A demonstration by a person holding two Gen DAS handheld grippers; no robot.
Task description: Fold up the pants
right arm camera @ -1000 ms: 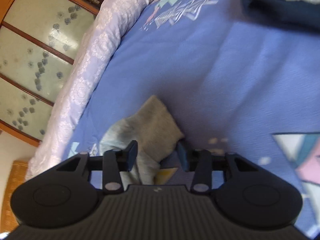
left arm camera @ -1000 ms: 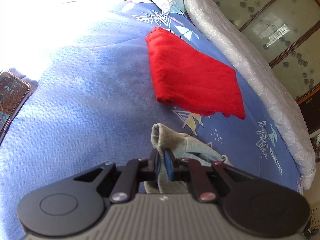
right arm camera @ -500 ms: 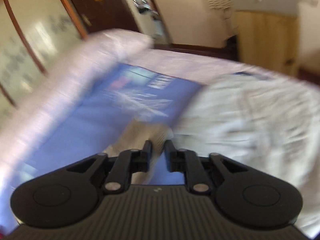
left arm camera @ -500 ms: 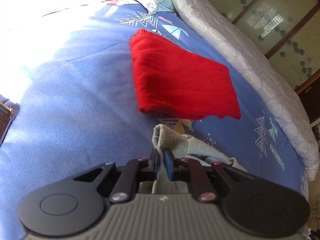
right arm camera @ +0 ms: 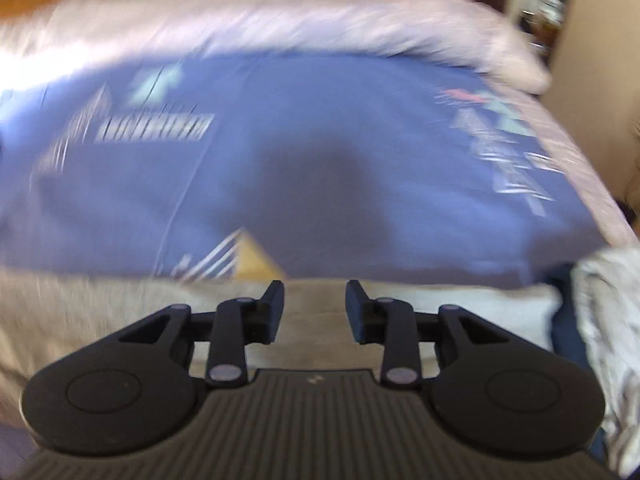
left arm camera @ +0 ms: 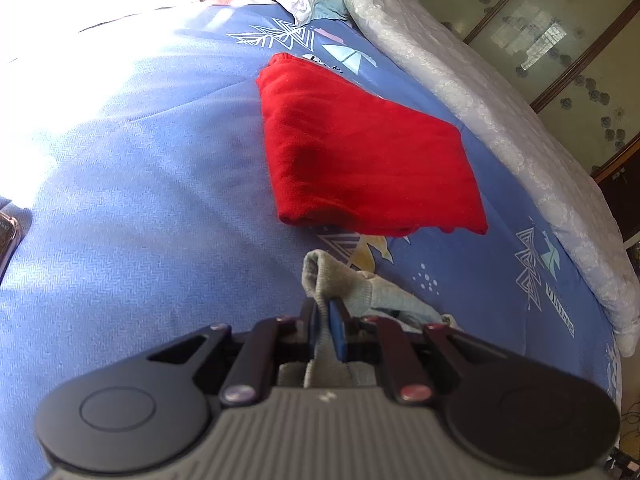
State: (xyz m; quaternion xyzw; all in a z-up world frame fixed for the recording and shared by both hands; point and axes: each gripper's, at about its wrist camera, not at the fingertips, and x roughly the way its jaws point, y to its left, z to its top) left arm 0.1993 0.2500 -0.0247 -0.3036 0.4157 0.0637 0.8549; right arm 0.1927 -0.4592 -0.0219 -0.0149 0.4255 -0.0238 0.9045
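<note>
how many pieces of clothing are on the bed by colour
red: 1, the folded red garment
grey: 1, the grey pants, pinched in the left tool
total: 2
A pale grey-white cloth at the right wrist view's edge is too blurred to identify, so it is not counted.

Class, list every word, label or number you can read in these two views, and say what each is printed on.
Nothing reads clearly.
White lettering on the blue printed bedsheet, beside its triangle motif: too small and skewed to read.
Same bedsheet's lettering, right wrist view: motion-blurred.
On the folded red knit cloth and grey knit pants: no text visible.
</note>
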